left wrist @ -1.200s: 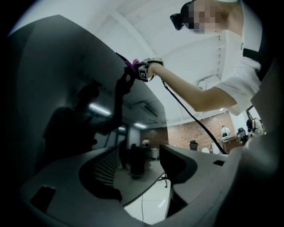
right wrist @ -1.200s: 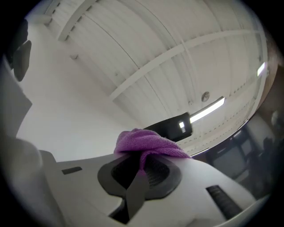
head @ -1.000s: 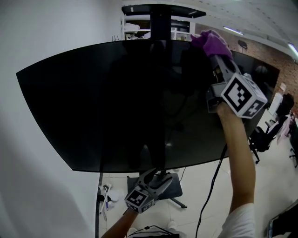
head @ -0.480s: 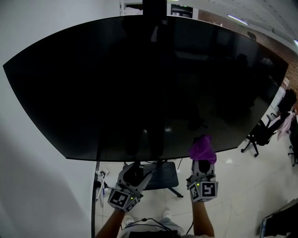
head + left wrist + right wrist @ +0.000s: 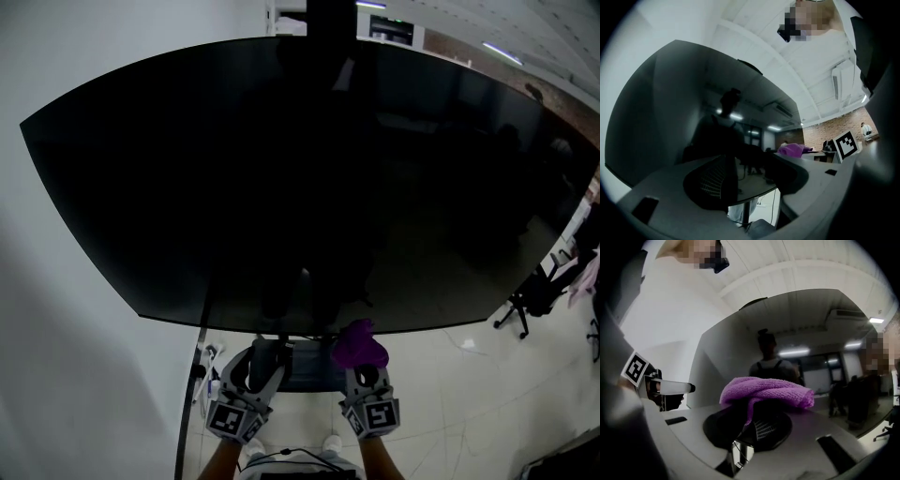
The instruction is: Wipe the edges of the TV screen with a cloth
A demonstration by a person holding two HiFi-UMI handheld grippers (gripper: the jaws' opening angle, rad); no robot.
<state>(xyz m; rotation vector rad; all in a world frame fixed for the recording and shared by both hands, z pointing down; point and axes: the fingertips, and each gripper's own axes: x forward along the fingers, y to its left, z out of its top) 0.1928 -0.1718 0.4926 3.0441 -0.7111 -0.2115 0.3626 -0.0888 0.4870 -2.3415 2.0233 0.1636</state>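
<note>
No legible text, brands or numbers, TV screen [image 5: 300, 178] unmarked

The TV screen [image 5: 309, 178] blocks everything ahead and above me, one dark slab from edge to edge. Free room lies under its bottom edge, where my left gripper [image 5: 257, 362] and right gripper [image 5: 364, 367] hang side by side over the floor [image 5: 441, 394]. The stand base [image 5: 309, 364] takes up the middle between them. Left of my left gripper, cables [image 5: 197, 373] drop down beside the white wall [image 5: 75, 309] — tight there. To the right I can pass freely as far as an office chair [image 5: 532, 298], well apart. My left jaws stand apart with nothing between them; the cloth [image 5: 359, 343] fills the right ones, just at the bottom edge.
</note>
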